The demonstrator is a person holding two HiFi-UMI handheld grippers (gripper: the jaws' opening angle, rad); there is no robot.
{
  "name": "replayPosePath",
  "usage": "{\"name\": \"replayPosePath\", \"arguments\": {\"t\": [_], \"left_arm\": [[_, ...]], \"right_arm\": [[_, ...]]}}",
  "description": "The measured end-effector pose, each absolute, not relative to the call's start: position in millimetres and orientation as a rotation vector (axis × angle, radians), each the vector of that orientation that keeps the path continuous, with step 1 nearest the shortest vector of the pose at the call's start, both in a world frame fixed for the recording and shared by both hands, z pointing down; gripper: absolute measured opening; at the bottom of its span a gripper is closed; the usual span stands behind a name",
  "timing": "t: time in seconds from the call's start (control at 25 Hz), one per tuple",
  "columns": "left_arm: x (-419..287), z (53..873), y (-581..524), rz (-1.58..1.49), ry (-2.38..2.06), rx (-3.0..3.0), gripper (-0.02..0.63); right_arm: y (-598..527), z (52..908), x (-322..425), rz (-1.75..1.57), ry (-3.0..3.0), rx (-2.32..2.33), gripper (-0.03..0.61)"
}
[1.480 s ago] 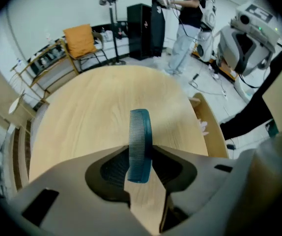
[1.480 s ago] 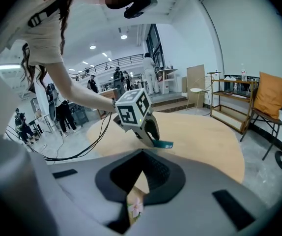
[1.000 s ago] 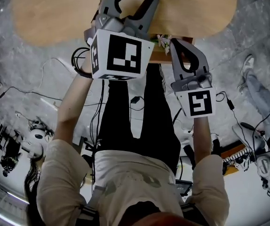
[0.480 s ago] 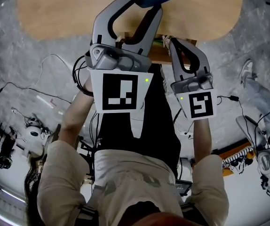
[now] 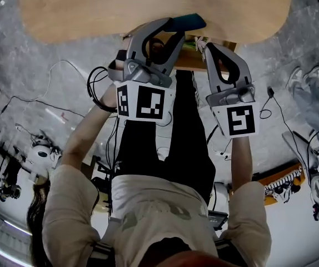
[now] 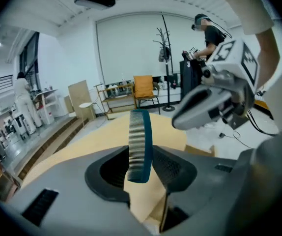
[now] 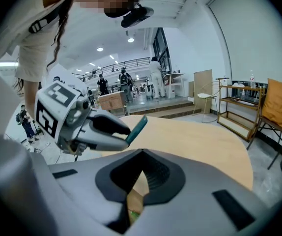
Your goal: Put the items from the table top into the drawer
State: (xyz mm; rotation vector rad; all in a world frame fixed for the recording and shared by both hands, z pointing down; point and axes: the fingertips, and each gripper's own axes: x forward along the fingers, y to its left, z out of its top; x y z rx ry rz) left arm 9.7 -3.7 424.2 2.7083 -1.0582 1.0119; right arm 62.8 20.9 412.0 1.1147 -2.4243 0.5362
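1. The left gripper (image 5: 168, 26) is clamping a teal comb (image 5: 184, 22) between its pads. The comb is standing on edge and sticking out past the jaw tips.
2. The comb is hanging in the air over the near edge of the wooden table (image 5: 81, 10), just beside the open drawer (image 5: 188, 65) that is jutting out beneath that edge.
3. The right gripper (image 5: 211, 48) is waiting close alongside, jaws pressed together with nothing between them, pointing down at the drawer.
4. To my eye the step in hand is carrying the comb to the drawer, and it is not in yet.
5. The next move is looking like a careful one: bringing the comb down inside the drawer walls, clear of the table edge and the neighbouring gripper, then parting the jaws. Something small and greenish is already lying in there, though I cannot tell what
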Motion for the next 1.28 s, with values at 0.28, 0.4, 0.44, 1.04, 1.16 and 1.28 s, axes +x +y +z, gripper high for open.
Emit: {"name": "replayPosePath", "arguments": {"t": [0.28, 0.4, 0.44, 1.04, 1.16, 1.28], "left_arm": [[25.5, 523.9, 93.4, 1.368, -0.569, 2.791, 0.153], [22.1, 564.1, 110.6, 1.477, -0.482, 2.73, 0.153], [19.8, 578.3, 112.7, 1.506, -0.471, 2.696, 0.153], [12.5, 663.2, 96.7, 1.773, -0.444, 2.414, 0.153], [8.7, 669.8, 95.8, 1.802, -0.486, 2.364, 0.153], [4.8, 676.3, 95.7, 1.846, -0.486, 2.332, 0.153]], "right_arm": [[31.3, 428.4, 62.8, 0.56, -2.41, 1.091, 0.002], [37.3, 436.1, 65.1, 0.581, -2.395, 1.08, 0.002], [39.0, 438.6, 66.0, 0.586, -2.39, 1.075, 0.002], [45.4, 452.9, 57.3, 0.643, -2.371, 1.039, 0.002], [46.9, 452.3, 58.7, 0.644, -2.372, 1.05, 0.002], [49.4, 453.6, 61.5, 0.643, -2.365, 1.047, 0.002]]}}
